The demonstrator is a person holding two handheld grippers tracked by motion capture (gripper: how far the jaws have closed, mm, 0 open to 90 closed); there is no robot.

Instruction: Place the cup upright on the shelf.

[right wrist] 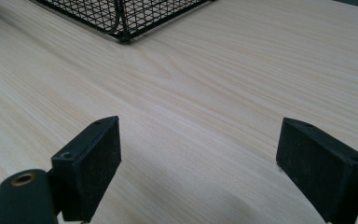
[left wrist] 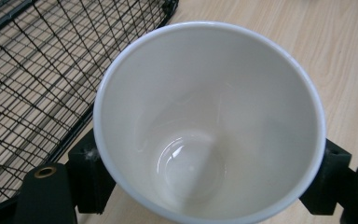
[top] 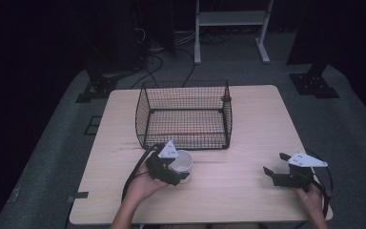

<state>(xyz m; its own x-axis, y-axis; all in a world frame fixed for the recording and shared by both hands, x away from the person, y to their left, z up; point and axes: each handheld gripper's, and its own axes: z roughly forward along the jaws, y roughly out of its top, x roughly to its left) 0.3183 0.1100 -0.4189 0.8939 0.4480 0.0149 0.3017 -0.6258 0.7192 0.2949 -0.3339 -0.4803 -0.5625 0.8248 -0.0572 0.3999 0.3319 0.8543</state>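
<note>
My left gripper [top: 171,167] has its jaws pressed on either side of the white cup [left wrist: 209,121], which sits on the table [top: 248,191] just in front of the basket [top: 183,114]. If it goes in the basket, I'd lift straight up to clear the near wall before moving forward. My right gripper [top: 279,172] rests spread wide and empty, well apart.

Standing on grey carpet, a pale wooden table [top: 252,124] with rounded corners. Sitting on it toward the far middle, a black wire basket [top: 183,114]; resting just in front of the basket's near wall, an upright, empty white cup [top: 183,161].
</note>
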